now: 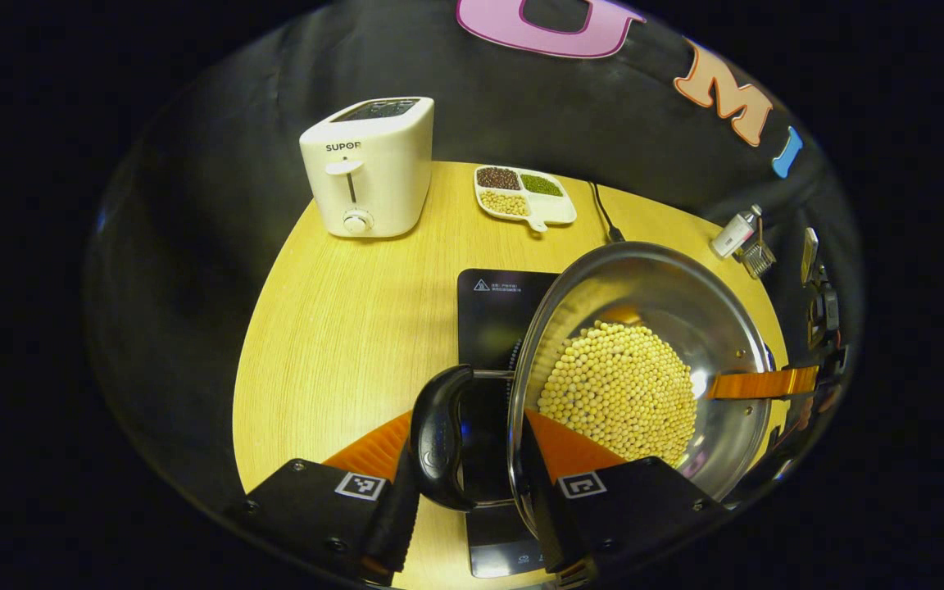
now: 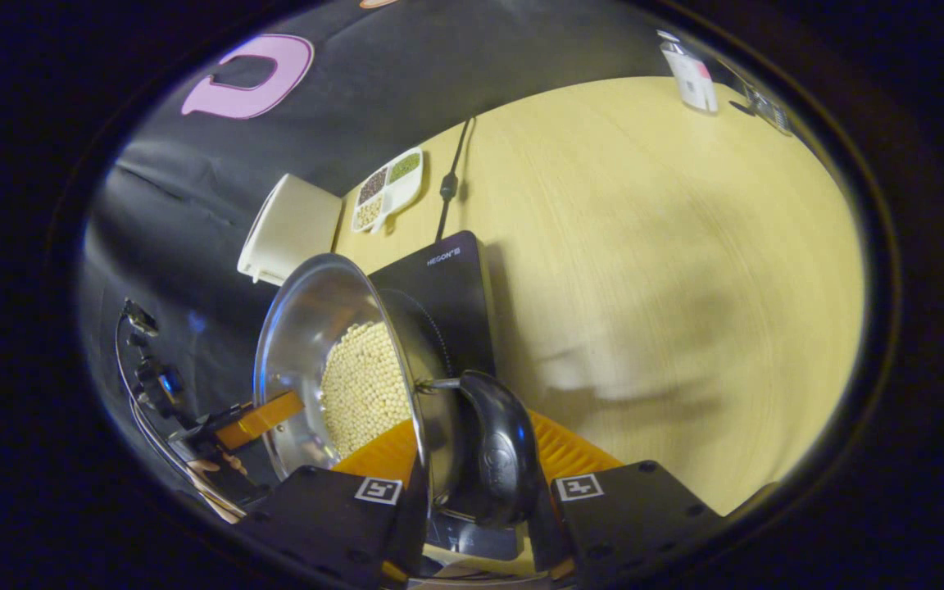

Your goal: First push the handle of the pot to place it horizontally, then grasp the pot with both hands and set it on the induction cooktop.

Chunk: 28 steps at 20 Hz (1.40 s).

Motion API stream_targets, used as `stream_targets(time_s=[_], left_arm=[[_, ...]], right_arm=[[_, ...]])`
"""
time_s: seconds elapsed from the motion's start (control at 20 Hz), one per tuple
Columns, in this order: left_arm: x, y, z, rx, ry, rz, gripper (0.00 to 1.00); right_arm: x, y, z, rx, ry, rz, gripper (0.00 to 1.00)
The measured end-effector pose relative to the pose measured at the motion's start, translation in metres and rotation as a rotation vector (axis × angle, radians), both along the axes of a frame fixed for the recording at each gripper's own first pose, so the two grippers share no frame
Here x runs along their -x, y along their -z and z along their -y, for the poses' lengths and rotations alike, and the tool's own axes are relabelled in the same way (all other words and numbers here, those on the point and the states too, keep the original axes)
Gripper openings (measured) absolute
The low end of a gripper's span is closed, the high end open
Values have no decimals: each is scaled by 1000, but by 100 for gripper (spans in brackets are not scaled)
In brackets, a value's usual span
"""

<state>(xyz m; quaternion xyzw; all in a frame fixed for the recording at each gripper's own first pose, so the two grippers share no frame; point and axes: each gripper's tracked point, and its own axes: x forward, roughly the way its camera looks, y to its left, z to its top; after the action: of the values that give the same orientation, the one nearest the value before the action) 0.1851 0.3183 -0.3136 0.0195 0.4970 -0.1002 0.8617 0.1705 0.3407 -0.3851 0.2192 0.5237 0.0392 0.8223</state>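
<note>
Pale wood table spreads before a black cloth wall. At the upper left of the left gripper view stands a white toaster; right of it lies a divided dish of beans. At the centre sits the black induction cooktop, and over its right part is the steel pot, holding yellow soybeans.

At the bottom centre of that view the left gripper is closed on the pot: one finger lies inside its black side handle, the other inside the rim. At the bottom of the right gripper view the right gripper clamps the other handle likewise. Whether the pot's base touches the cooktop is hard to tell.

A white bottle stands at the table's far right edge.
</note>
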Motion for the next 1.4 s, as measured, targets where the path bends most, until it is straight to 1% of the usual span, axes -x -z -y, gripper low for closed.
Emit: stream_targets(time_s=[0.3,0.35,0.4,0.45,0.5,0.55,0.65,0.7,0.75,0.8,0.85,0.9,0.95,1.0,1.05,1.1,1.2,1.25,1.3,1.35,1.4], left_arm=[[-2,3,-2,9,-10,17,64],[-2,3,-1,15,-11,19,64],[-1,3,-1,23,-12,28,65],[-1,3,-1,32,-15,32,65],[-1,3,-1,40,-18,38,64],[-1,3,-1,43,-19,40,64],[-1,2,-1,47,-22,47,65],[-1,3,-1,46,-24,50,65],[1,1,-2,40,-26,59,66],[-1,-1,-4,37,-34,84,67],[-6,-5,-8,24,-47,126,69],[-11,-12,-12,16,-62,176,78],[-15,-21,-15,14,-88,230,84],[-17,-33,-17,28,-117,286,96],[-22,-45,-18,38,-150,353,98],[-26,-58,-22,41,-183,423,99],[-30,-80,-27,28,-233,529,97],[-27,-86,-28,4,-242,542,96],[-21,-90,-28,-25,-240,540,96],[-14,-98,-25,-45,-240,545,97],[-11,-108,-16,-46,-237,564,97]], right_arm=[[-5,2,-3,-6,-6,15,47],[-6,2,-2,-7,-8,17,55],[-6,2,-2,-9,-9,20,55],[-6,2,-2,-10,-11,26,49],[-7,1,-2,-9,-14,30,55],[-7,0,-2,-10,-16,34,51],[-10,-1,-2,-5,-21,57,51],[-12,-2,2,8,-23,78,59],[-14,-5,6,19,-21,101,55],[-15,-12,8,22,-20,129,70],[-18,-21,15,35,-16,169,80],[-20,-31,21,50,-12,216,90],[-22,-42,28,67,-11,264,92],[-22,-52,33,86,-7,310,92],[-23,-62,42,110,0,348,92],[-21,-71,51,146,10,377,99],[-15,-86,73,239,29,423,99],[-12,-97,82,269,38,448,99],[-7,-110,89,287,47,475,92],[-3,-123,93,293,55,500,92],[3,-136,98,296,61,527,99]])
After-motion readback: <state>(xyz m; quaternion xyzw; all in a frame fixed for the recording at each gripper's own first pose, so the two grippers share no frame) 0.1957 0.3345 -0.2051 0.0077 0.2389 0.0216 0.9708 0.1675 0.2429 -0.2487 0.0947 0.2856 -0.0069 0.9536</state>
